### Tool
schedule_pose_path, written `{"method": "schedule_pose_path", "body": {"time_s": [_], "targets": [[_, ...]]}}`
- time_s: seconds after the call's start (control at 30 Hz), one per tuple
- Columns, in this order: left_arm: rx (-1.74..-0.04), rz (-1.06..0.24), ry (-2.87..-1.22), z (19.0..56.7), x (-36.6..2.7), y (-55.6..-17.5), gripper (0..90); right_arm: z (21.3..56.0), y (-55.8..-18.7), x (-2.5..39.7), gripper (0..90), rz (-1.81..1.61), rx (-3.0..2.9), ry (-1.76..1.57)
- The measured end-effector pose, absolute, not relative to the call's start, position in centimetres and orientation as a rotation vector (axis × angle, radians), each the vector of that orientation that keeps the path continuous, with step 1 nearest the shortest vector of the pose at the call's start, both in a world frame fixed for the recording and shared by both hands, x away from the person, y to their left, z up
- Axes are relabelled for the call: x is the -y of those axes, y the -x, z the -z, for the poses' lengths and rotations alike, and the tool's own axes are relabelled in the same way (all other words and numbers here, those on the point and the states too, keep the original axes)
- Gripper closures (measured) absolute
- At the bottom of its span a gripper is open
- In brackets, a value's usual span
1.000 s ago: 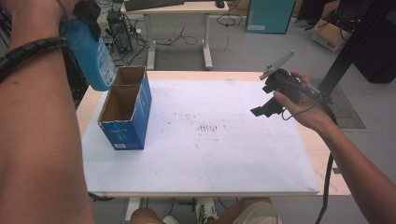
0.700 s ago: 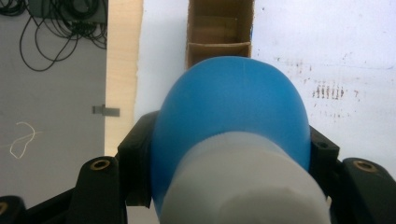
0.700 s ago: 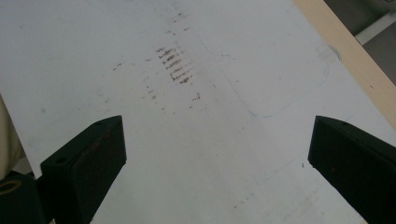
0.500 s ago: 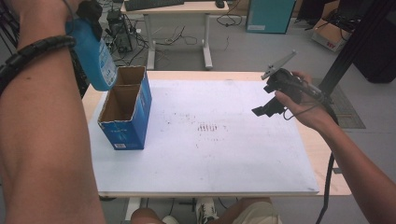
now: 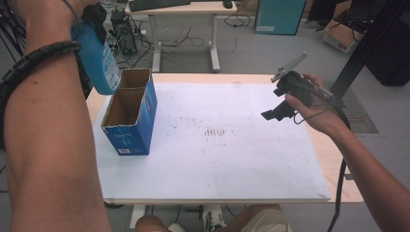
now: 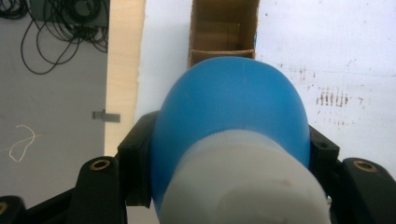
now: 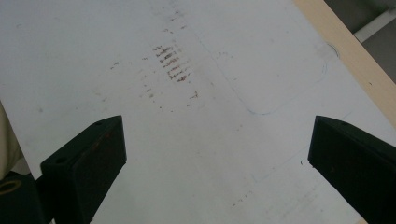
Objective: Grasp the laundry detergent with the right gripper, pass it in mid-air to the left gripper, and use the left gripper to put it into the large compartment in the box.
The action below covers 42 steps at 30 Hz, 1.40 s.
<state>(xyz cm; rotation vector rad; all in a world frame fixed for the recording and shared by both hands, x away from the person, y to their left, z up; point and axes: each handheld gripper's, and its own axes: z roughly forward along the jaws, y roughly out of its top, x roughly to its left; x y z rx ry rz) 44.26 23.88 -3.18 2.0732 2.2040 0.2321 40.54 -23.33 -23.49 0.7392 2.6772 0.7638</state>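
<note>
Blue bottle (image 5: 99, 60), white-capped: held aloft over the far left of the table, just above the far compartment of the cardboard box (image 5: 129, 112), apparently lined up to be lowered in base first.
Left gripper (image 6: 229, 154): jaws clamped on either side of the bottle near its cap.
Cardboard box: open-topped, two compartments, both seemingly empty, at the left of the white sheet (image 5: 232, 159).
Right gripper (image 5: 276, 112): held above the sheet's right side, jaws spread wide and holding nothing, likely kept clear of the work.

Grey floor (image 5: 251, 53), a desk (image 5: 183, 9) and tangled cables (image 5: 179, 41) behind.
</note>
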Motion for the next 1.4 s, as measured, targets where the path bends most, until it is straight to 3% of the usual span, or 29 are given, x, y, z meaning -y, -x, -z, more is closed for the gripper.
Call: {"method": "schedule_pose_path", "body": {"time_s": [0.47,1.4], "targets": [[-2.192,-0.204,-2.094,6.0,-24.1,-45.2,37.0,23.8,-40.8,23.4,4.2,-0.757,-2.677,-0.721],[-2.139,-0.215,-2.133,15.4,-23.8,-46.1,37.0,24.0,-40.7,24.0,4.3,-0.716,-2.677,-0.733]]}}
